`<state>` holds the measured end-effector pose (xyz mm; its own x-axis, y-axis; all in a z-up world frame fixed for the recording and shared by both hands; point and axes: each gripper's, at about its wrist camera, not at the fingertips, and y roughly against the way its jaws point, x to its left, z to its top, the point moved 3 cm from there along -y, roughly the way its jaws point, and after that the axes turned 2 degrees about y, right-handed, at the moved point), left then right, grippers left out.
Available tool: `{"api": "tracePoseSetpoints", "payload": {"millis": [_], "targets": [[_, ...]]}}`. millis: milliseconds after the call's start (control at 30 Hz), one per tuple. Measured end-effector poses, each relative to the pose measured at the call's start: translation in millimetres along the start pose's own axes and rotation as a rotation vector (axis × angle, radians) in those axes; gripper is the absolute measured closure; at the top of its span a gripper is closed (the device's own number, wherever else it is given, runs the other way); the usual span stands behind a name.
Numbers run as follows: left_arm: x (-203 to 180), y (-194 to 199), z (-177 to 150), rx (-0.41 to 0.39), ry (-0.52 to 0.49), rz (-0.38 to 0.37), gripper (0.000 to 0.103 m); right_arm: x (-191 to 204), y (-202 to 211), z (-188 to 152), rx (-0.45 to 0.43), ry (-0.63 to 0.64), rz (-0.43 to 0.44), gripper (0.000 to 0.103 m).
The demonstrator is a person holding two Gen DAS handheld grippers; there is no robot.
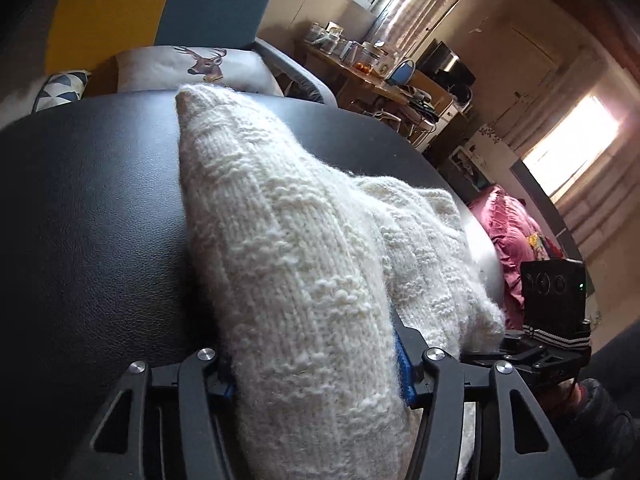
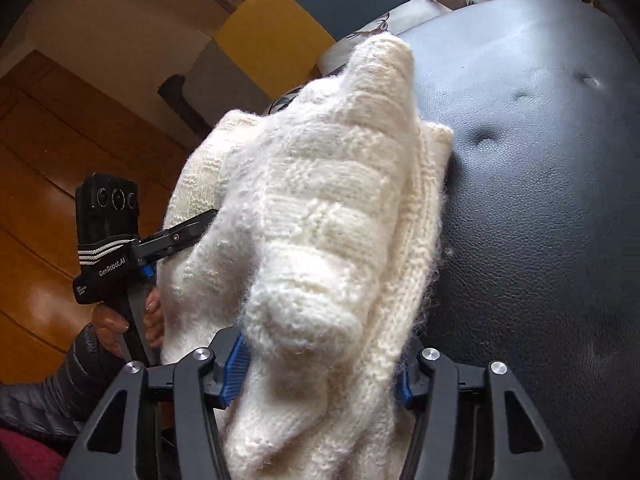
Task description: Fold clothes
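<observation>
a black leather-look tabletop [image 1: 100, 216] carries the work; its grained surface shows a few button-like dimples in the right wrist view [image 2: 540, 200]. lying directly on it is a cream knitted sweater [image 1: 288, 248], bunched into thick folds, with one narrow end stretching toward the far edge of the tabletop [image 2: 384, 56]. the sweater covers the middle strip, and bare black surface shows on either side of it
</observation>
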<state>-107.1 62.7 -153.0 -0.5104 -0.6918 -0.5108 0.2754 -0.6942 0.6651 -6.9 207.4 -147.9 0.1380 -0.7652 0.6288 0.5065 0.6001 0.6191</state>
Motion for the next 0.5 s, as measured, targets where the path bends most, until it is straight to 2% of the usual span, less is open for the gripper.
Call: {"api": "tracePoseSetpoints", "payload": {"millis": [100, 200, 400, 500], "targets": [[-35, -11, 20, -0.007, -0.066, -0.064, 0.050, 1, 17, 0, -0.053, -0.004, 0.003, 0.053], [-69, -22, 39, -0.014, -0.133, -0.128, 0.051, -3, 45, 2, -0.131, -0.031, 0.008, 0.053], [-138, -43, 77, -0.028, -0.265, -0.256, 0.051, -17, 118, 18, -0.293, -0.048, -0.084, 0.053], [-172, -71, 98, -0.009, -0.322, -0.291, 0.051, -28, 154, 27, -0.369, -0.061, -0.155, 0.053]]}}
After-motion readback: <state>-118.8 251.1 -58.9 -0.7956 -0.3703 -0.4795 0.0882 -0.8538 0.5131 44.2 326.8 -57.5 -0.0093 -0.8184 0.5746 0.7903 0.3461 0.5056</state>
